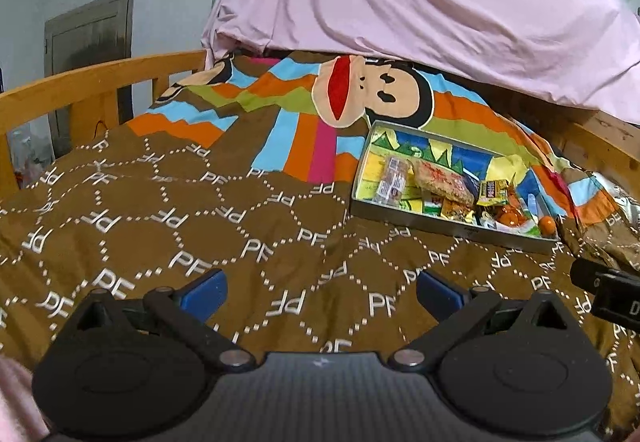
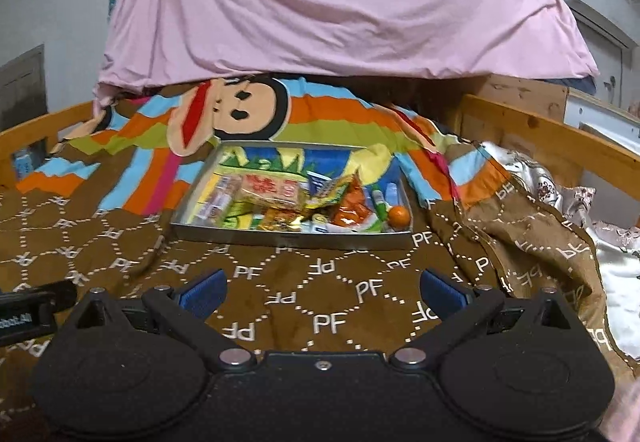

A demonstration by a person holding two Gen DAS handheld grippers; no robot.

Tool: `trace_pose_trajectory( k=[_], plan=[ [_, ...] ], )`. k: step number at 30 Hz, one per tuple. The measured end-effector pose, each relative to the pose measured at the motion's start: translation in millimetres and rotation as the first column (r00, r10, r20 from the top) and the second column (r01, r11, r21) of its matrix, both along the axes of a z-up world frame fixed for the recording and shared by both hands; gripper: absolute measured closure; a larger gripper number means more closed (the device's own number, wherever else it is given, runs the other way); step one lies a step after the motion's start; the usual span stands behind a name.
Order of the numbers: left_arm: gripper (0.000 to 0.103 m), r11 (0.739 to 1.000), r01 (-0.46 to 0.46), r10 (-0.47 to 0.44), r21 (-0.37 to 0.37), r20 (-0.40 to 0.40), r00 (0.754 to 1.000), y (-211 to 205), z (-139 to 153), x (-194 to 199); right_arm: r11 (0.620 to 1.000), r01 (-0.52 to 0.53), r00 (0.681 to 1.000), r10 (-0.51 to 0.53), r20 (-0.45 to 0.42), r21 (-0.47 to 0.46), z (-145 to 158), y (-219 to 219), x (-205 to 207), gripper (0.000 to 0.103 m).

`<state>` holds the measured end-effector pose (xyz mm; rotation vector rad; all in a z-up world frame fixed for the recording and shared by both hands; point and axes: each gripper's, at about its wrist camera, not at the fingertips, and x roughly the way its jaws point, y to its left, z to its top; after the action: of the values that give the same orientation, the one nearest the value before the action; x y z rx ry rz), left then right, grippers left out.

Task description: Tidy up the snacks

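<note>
Snack packets [image 2: 276, 190] heaped in shallow grey tray [image 2: 292, 239], flat on bedspread

bed [image 2: 532, 130], brown quilt [image 2: 328, 306], snack tray [image 2: 296, 238]

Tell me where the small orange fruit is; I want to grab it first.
The orange fruit sits in the near right corner of the snack tray on the brown bedspread, right of the orange snack packet in the right wrist view.

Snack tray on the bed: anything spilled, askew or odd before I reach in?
Nothing has spilled. The snacks lie in a loose heap inside the tray, with an orange in its near right corner. The tray sits flat on the quilt. Both grippers are open and empty.
</note>
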<state>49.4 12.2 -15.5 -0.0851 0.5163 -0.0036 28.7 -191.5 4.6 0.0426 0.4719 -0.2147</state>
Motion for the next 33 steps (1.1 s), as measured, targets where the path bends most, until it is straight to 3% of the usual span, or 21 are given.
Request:
trace_pose_trajectory(
  k=[6, 15, 33],
  plan=[
    [0.0, 0.999, 0.018, -0.019, 0.037, 0.038, 0.999, -10.5, -11.1, 15.4, 1.0, 0.026, 1.0, -0.026, 0.0, -0.017, -14.7, -14.7, 19.1, 0.001],
    [0.0, 1.0, 0.004, -0.005, 0.012, 0.05, 0.999, -17.6, -22.1, 37.5, 0.992, 0.111, 0.993, -0.109, -0.041, 0.061, -28.0, -37.7, 32.9, 0.001],
    [0.0, 0.999, 0.031, -0.031, 0.019, 0.002, 1.0, -17.3, -28.8, 27.5, 0.999, 0.033, 0.999, -0.033, -0.044, 0.013, -28.0, -20.8, 19.7, 0.001]
  ],
)
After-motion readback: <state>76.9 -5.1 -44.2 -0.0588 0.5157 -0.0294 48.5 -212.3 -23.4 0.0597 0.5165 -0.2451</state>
